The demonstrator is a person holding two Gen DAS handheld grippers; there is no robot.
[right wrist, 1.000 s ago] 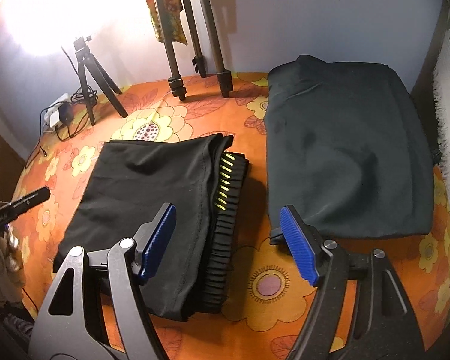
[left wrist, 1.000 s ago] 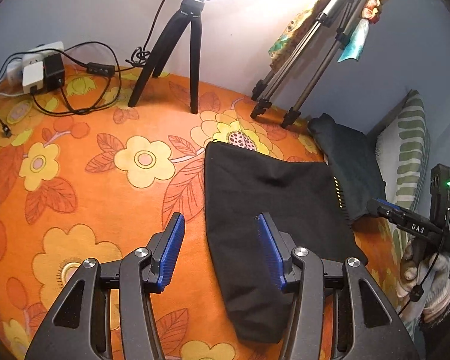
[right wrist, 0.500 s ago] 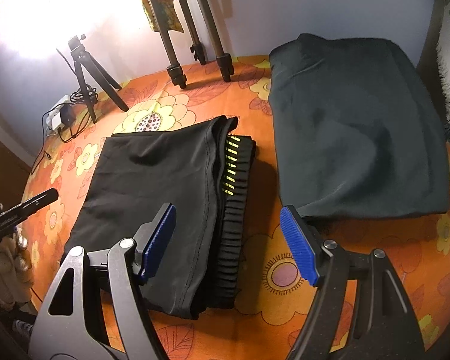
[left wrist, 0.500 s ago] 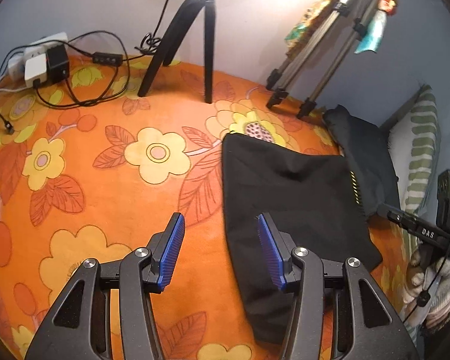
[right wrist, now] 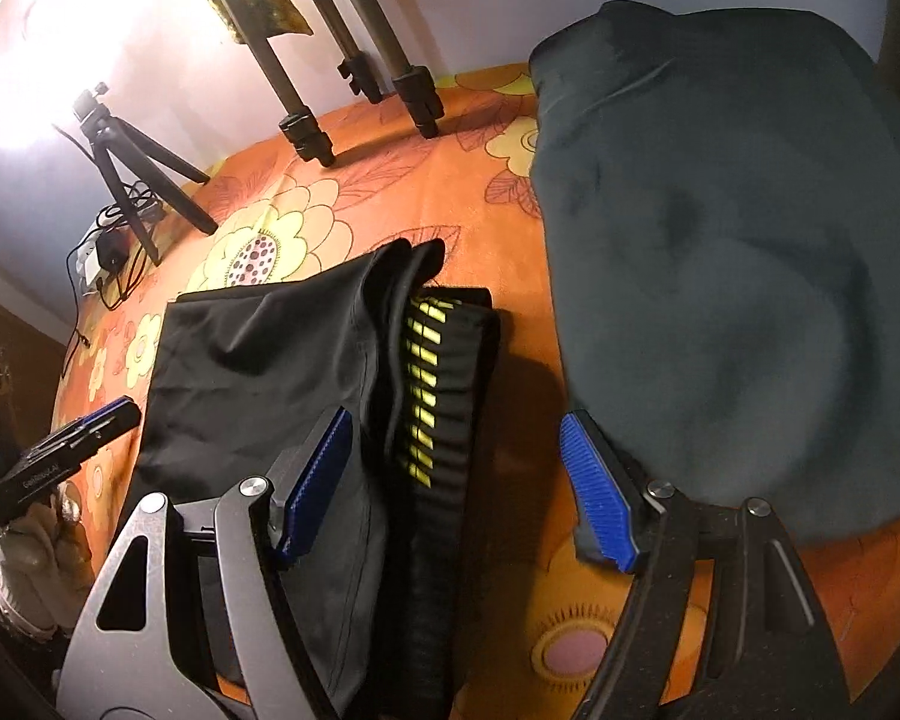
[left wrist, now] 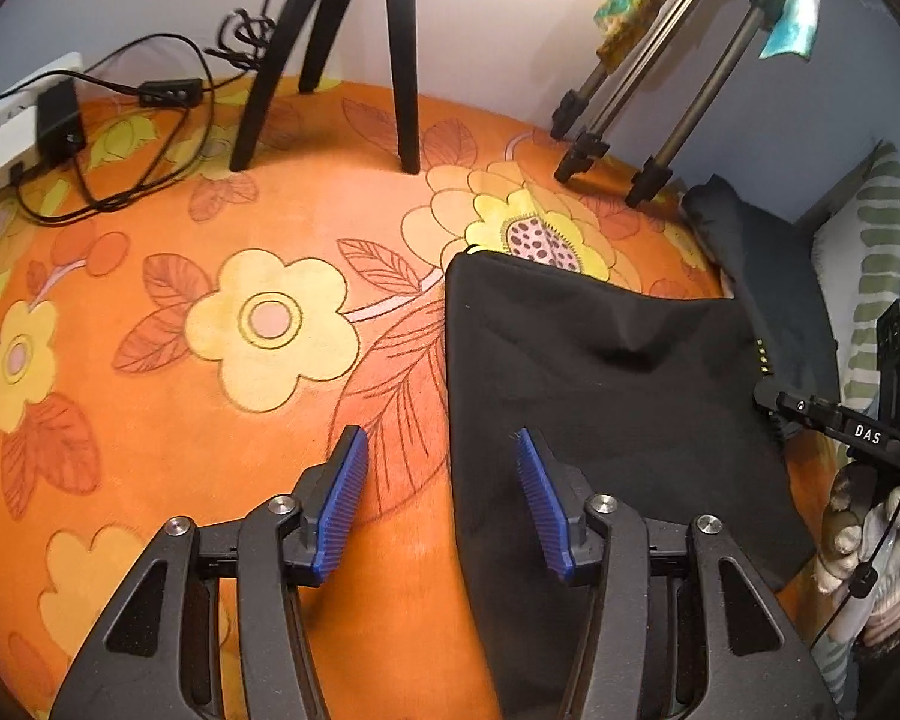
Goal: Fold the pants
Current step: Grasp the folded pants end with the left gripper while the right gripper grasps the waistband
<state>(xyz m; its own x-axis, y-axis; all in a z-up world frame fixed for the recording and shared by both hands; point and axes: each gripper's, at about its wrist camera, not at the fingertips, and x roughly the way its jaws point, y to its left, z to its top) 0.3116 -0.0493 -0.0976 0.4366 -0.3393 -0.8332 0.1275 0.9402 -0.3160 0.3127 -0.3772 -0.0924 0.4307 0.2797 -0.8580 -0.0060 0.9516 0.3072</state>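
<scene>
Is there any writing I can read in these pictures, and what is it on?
"DAS": white letters on the black bar of the right gripper, seen from the left wrist.
Pale lettering on the left gripper, seen from the right wrist: too blurred to read.
Nothing else carries readable text.

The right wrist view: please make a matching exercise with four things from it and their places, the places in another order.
Things:
1. black pants
2. grey cloth
3. tripod legs
4. right gripper

Places:
a. far, by the wall
b. open above the ribbed waistband
c. folded, left of centre
d. flat at the right

Pairs: 1-c, 2-d, 3-a, 4-b
</scene>
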